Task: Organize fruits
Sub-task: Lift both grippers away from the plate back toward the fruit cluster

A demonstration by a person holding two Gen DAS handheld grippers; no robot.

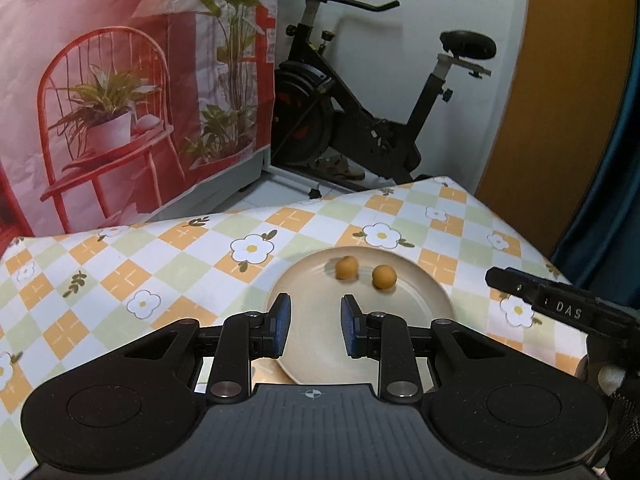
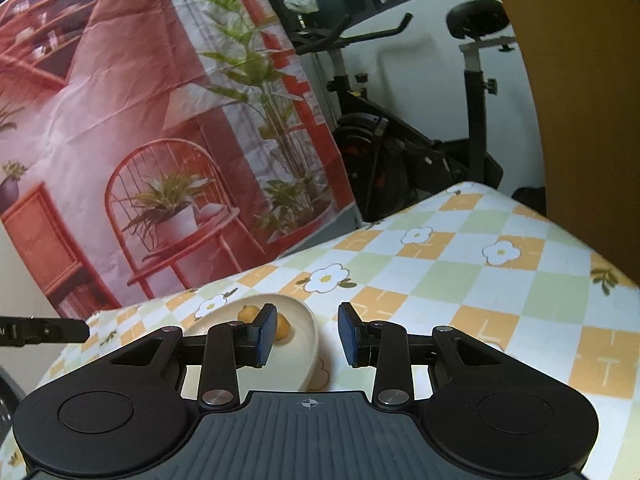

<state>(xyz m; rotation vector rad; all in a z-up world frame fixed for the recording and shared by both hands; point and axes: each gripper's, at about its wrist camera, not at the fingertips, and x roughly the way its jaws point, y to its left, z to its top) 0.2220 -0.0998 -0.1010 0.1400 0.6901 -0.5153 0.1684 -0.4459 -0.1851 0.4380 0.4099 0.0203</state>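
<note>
Two small round orange fruits, one on the left and one on the right, lie on a cream plate on the checked tablecloth. My left gripper is open and empty above the plate's near side, short of the fruits. In the right wrist view the plate lies low and left, with both fruits partly hidden behind the left finger. My right gripper is open and empty over the plate's right rim. Part of the right gripper's body shows at the right edge of the left wrist view.
The floral checked tablecloth covers the table. A printed red backdrop hangs behind the far edge. An exercise bike stands beyond the table. An orange panel rises at the right.
</note>
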